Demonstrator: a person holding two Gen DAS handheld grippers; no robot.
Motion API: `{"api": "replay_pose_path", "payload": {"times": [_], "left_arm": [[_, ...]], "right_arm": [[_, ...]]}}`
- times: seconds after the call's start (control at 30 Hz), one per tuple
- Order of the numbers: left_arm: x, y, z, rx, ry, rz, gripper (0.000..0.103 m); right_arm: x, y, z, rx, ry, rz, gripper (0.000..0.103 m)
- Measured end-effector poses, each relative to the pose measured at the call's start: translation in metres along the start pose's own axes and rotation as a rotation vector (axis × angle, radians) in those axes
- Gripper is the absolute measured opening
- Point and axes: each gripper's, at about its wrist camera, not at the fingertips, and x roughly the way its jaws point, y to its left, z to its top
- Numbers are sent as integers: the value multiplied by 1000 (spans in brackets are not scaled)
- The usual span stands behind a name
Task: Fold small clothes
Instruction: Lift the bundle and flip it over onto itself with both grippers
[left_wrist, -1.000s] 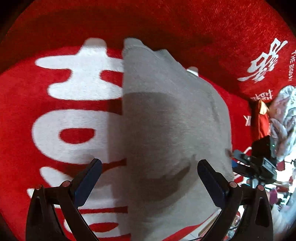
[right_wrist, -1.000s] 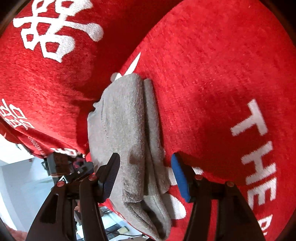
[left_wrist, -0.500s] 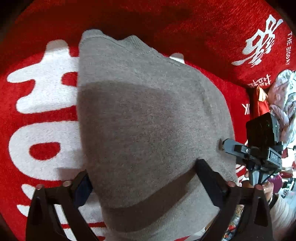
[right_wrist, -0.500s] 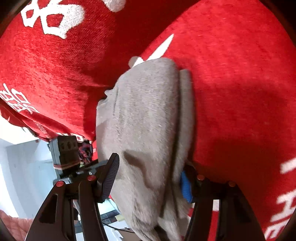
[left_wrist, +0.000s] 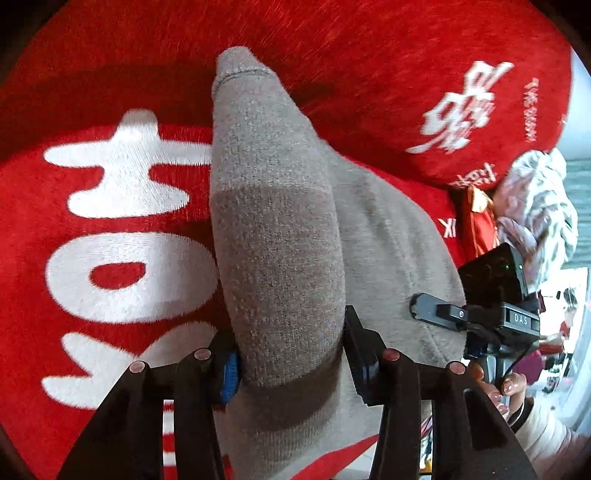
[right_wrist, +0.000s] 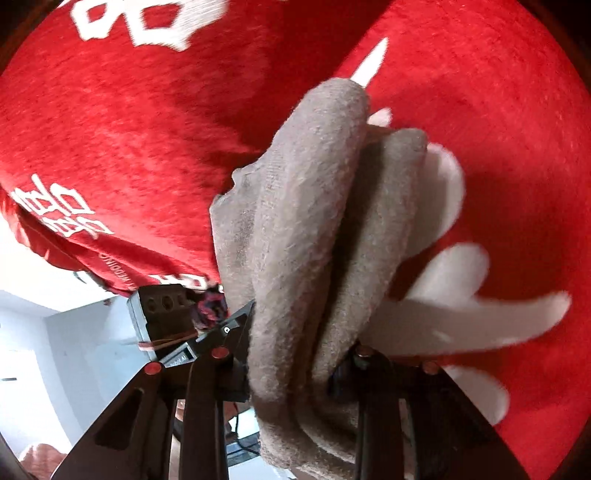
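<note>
Two claws: both grip one grey garment (left_wrist: 280, 236) from opposite ends, over a red blanket (left_wrist: 110, 258).
Left claw (left_wrist: 291, 354): jaws have just been closing; they now pinch a bunched roll of the grey knit, pads pressed into it on both sides, a blue pad (left_wrist: 231, 373) peeking out at the left.
Right claw (right_wrist: 295, 354): jaws have likewise just been closing; several thick folds of the garment (right_wrist: 314, 240) are squeezed between them, the right pad mostly buried in cloth.
Garment: soft grey knit, gathered into long ridges that run away from each claw; in the left view its far tip stands up off the blanket, with a flatter layer spread to the right of the pinched roll.
Garment vs blanket: lifted at the gripped parts; whether the lower edge touches the blanket cannot be told.
Blanket: red pile with large white characters (left_wrist: 122, 166), under and around the garment in both views.
Right claw seen from the left: black body just right of the garment, a hand (left_wrist: 506, 387) with a pale cuff holding its handle.
Beyond the blanket: a patterned cloth heap (left_wrist: 535, 206) at its right edge.
</note>
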Motion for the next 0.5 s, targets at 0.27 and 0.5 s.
{"api": "replay_pose_path", "payload": {"times": [0.27,0.5], "left_arm": [[-74,23,-33,-14,-45,-17,49],[-121,71,-79,-50,-75,61,49]], "right_arm": [[16,42,-47,-50,17,19,32],[76,65,-86,-85,90,25,32]]}}
